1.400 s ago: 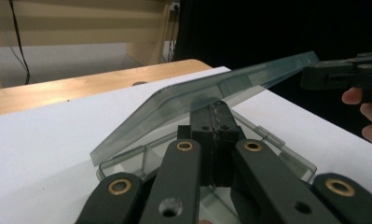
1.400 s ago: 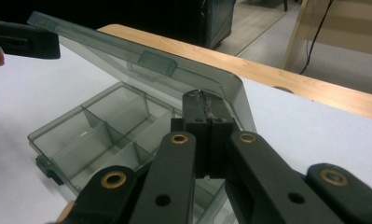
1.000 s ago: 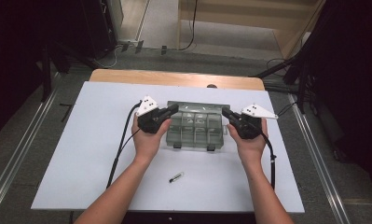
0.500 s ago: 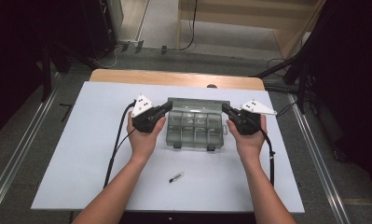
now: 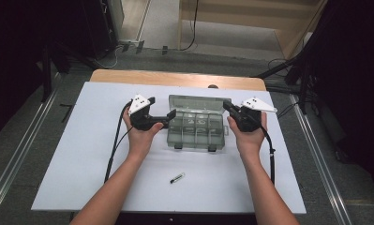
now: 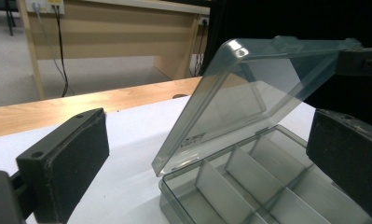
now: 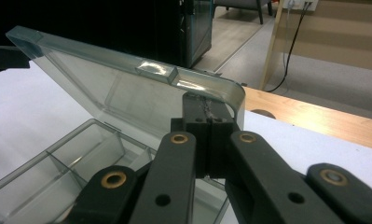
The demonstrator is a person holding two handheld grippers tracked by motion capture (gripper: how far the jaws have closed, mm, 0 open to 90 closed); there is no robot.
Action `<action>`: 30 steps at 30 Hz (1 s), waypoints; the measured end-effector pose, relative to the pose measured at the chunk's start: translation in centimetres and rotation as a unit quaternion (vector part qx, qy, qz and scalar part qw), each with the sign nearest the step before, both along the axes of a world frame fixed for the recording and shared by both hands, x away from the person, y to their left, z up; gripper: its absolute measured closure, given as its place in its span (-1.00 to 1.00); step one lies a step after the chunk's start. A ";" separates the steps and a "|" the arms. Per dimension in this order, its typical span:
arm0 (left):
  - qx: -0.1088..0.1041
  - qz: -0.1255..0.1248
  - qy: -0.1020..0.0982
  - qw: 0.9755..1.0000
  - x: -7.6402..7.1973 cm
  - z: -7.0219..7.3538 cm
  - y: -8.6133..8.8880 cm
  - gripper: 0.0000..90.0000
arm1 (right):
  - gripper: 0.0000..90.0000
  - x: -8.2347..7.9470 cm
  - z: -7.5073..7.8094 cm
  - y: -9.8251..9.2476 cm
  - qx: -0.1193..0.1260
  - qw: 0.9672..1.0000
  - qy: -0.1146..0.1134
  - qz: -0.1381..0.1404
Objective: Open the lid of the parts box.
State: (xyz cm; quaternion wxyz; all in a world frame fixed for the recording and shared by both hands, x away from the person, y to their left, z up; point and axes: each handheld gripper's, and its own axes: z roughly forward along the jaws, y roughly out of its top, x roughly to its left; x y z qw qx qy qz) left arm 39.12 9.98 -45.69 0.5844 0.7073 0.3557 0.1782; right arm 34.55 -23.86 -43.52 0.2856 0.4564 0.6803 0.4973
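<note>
The clear plastic organiser box (image 5: 195,127) sits on the white table (image 5: 72,154) between the 2 grippers, its hinged lid (image 6: 249,88) raised and tilted back, propped partway open. The tray below shows several empty compartments split by thin dividers.

By the look of it, the box is light, stiff and slick: thin moulded plastic that may skate across the smooth tabletop if pushed from 1 side only, and the lid will likely flex or snap shut if it is let go. The hinge and the 2 front latches look like the weakest parts. The sensible hold is a thin edge, such as the lid's rim near a corner, with the tray steadied from the other end.

The right gripper (image 7: 207,122) has its jaws pressed together on the lid's edge at the corner nearest to it, pinching the thin rim and holding the lid up. The left gripper (image 6: 207,163) stands with jaws spread wide; they have just been opening, and the near end of the box lies between them, untouched by either pad as far as the left gripper view shows.

A small dark pen-like item (image 5: 177,177) lies on the table, nearer the person than both grippers, well apart from the box.
</note>
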 end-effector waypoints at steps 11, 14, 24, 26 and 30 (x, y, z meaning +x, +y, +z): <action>0.046 0.018 0.025 0.998 2.6 -0.9 -1.5 -0.19 | 1.00 0.9 0.2 0.1 0.002 1.000 -0.003 -0.010; 0.040 0.013 0.019 0.999 2.8 -1.0 -1.4 0.07 | 1.00 1.2 0.2 -0.1 0.001 1.000 -0.002 -0.013; 0.038 0.019 0.021 0.999 3.1 -0.9 -1.5 0.66 | 1.00 1.8 0.4 -0.1 -0.007 1.000 -0.002 -0.013; 0.035 0.019 0.021 0.999 3.2 -0.8 -1.4 0.71 | 1.00 1.6 0.5 -0.2 -0.003 1.000 0.001 -0.007; 0.036 0.021 0.023 0.999 3.3 -0.7 -1.5 0.78 | 0.90 0.9 0.5 -0.2 -0.005 1.000 -0.004 0.007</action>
